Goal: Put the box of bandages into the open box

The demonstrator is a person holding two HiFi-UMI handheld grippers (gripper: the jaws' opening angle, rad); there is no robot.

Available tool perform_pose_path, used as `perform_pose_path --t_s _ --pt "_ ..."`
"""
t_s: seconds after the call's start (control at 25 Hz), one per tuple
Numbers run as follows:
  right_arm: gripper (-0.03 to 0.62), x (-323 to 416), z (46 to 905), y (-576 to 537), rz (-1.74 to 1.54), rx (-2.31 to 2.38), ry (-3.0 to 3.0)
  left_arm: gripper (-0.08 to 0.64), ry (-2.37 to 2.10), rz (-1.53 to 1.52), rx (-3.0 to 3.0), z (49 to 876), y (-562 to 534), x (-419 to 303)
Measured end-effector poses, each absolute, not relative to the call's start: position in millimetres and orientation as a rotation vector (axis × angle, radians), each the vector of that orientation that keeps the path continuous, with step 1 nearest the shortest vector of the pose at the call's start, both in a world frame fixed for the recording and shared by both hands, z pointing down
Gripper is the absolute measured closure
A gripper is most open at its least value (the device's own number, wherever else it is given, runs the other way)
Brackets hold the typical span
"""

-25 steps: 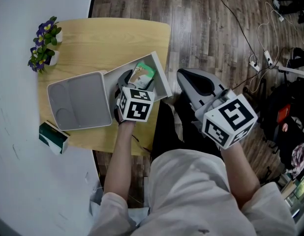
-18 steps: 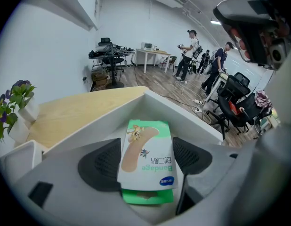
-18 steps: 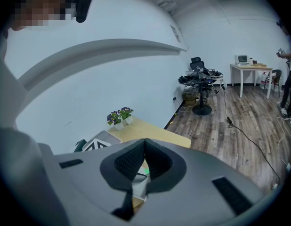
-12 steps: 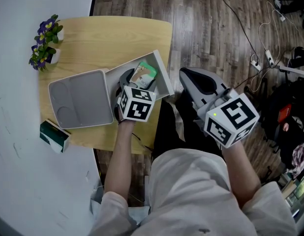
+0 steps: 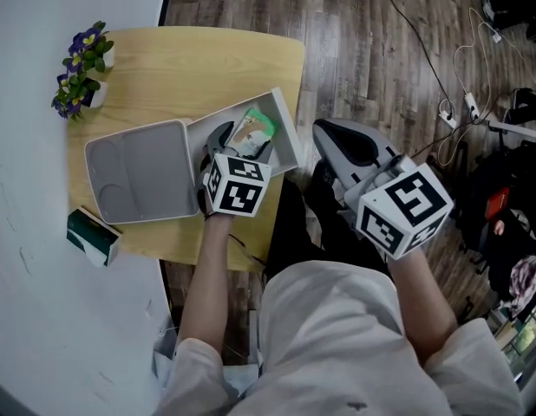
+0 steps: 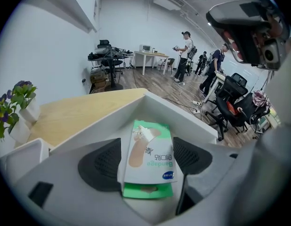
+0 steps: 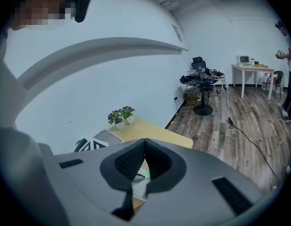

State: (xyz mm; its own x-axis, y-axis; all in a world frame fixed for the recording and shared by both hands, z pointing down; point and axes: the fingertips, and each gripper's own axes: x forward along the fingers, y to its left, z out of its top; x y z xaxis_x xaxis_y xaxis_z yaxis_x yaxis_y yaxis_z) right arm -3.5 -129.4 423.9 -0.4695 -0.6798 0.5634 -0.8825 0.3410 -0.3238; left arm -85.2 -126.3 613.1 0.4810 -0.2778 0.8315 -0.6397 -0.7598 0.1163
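Your left gripper [image 6: 146, 160] is clenched on the box of bandages [image 6: 150, 147], with a dark pad against each long side and the printed green-and-white face towards the camera. In the head view, near frame centre, you hold it within the walls of the open box [image 5: 285, 121]. The box's lid [image 5: 138, 176] lies flat to its left on the table [image 5: 207, 59]. Your right gripper [image 7: 144, 149] grasps nothing. Its jaws are pressed together, right of the table over the wood floor [image 5: 381, 42].
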Motion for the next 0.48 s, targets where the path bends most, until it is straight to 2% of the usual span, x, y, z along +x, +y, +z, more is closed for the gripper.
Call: perform_pose_path --t_s 0.48 --pt "0.588 0 419 -126 0.832 1.336 -2.306 0.215 -0.874 1.112 2.301 584 -124 -99"
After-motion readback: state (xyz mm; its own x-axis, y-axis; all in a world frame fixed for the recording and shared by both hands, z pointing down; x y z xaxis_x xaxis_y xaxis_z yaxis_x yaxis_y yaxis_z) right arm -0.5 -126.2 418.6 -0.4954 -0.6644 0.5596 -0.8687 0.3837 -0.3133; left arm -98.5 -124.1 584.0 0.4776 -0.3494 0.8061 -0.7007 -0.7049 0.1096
